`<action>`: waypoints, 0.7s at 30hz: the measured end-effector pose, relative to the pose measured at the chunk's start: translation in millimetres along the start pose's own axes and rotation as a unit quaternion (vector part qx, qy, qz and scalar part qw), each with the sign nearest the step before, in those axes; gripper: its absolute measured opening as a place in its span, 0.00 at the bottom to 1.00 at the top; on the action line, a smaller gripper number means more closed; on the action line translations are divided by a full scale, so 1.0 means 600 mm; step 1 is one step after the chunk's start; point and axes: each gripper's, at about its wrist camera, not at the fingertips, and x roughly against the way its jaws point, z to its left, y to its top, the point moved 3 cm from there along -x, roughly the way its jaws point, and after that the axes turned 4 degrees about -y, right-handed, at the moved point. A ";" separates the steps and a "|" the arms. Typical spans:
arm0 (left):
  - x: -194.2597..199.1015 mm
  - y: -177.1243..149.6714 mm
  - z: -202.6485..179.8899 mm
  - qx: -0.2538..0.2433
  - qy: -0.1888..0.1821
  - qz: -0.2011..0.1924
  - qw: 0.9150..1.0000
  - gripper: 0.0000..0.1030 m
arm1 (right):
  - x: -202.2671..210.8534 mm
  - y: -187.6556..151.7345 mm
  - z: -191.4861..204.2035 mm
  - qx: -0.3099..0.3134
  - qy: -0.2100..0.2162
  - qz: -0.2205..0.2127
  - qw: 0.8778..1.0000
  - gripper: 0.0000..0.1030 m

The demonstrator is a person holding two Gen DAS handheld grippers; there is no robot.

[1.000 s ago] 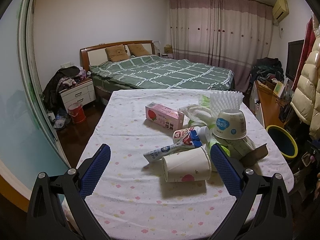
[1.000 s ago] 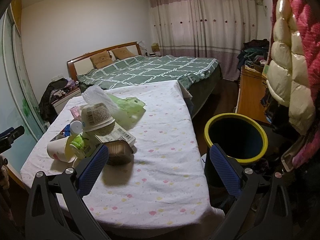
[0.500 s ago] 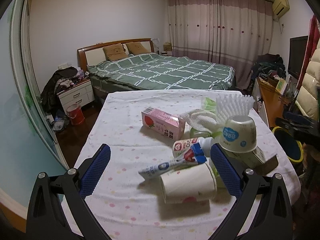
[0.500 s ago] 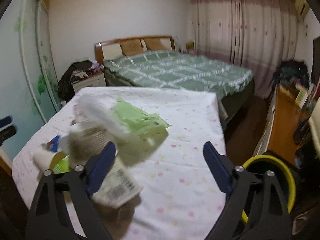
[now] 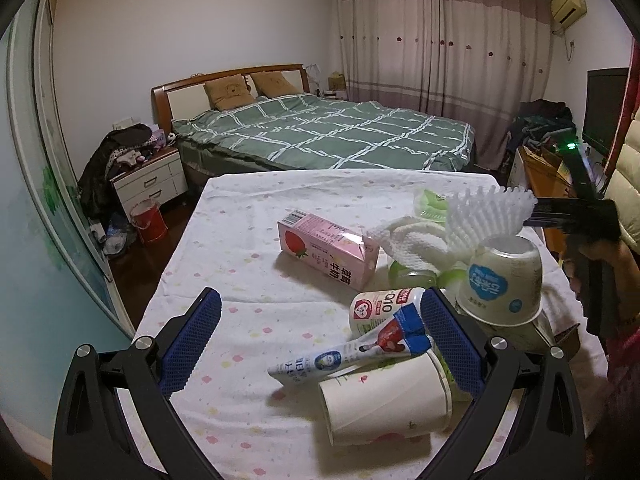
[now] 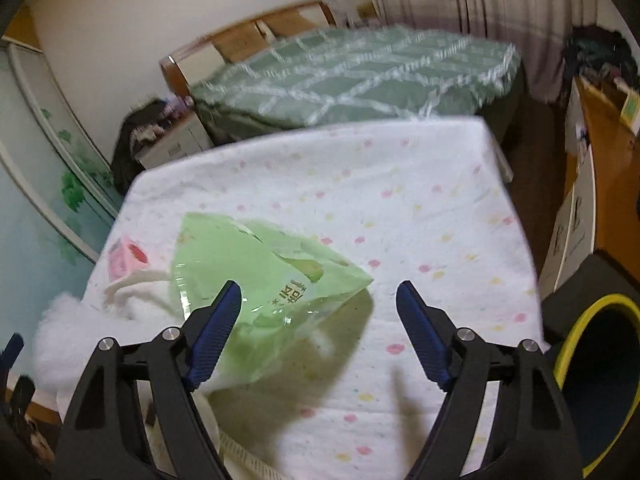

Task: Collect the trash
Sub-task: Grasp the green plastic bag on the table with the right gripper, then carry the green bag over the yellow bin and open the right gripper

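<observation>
**Now the right fingers are over the green bag**

Now your right gripper has swung away from the yellow-rimmed bin and back over the trash pile, and that shift matters. A second ago the bin sat between its fingers; now the green plastic bag does, its near edge lying against the inner side of the left finger, with its tip reaching toward the middle of the gap. The right finger stands clear of it over bare tabletop. The jaws are closing, but the pads do not yet press the bag, so nothing is gripped. The view is blurred, so the bag's exact edge is hard to place.

Your left gripper has crept nearer the pile and is spread wide, holding nothing. Between its fingers lie the toothpaste tube and the paper cup on its side; the small white bottle sits just past them. Beyond the fingers lie the pink milk carton, the upturned yoghurt tub and the white foam netting.

I judge the bag to be the next pick; the bin waits off to the right of the right fingers.
</observation>
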 end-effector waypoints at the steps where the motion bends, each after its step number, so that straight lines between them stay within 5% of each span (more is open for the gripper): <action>1: -0.003 0.000 0.001 0.000 0.000 0.000 1.000 0.95 | -0.010 0.002 0.001 -0.007 0.008 0.010 1.000 0.73; 6: -0.014 0.000 0.012 0.004 -0.003 0.002 1.000 0.95 | -0.033 0.003 0.006 -0.034 0.041 0.031 0.998 0.34; 7: -0.016 0.000 0.014 0.006 -0.004 0.002 1.000 0.95 | -0.030 0.004 0.006 -0.037 0.046 0.029 0.998 0.13; 8: -0.016 -0.001 0.015 0.007 -0.004 0.002 1.000 0.95 | -0.027 0.006 0.005 -0.042 0.045 0.023 0.998 0.06; 21: -0.006 -0.002 0.011 0.007 -0.012 -0.009 1.000 0.95 | 0.078 0.070 -0.060 -0.076 -0.007 -0.097 0.992 0.05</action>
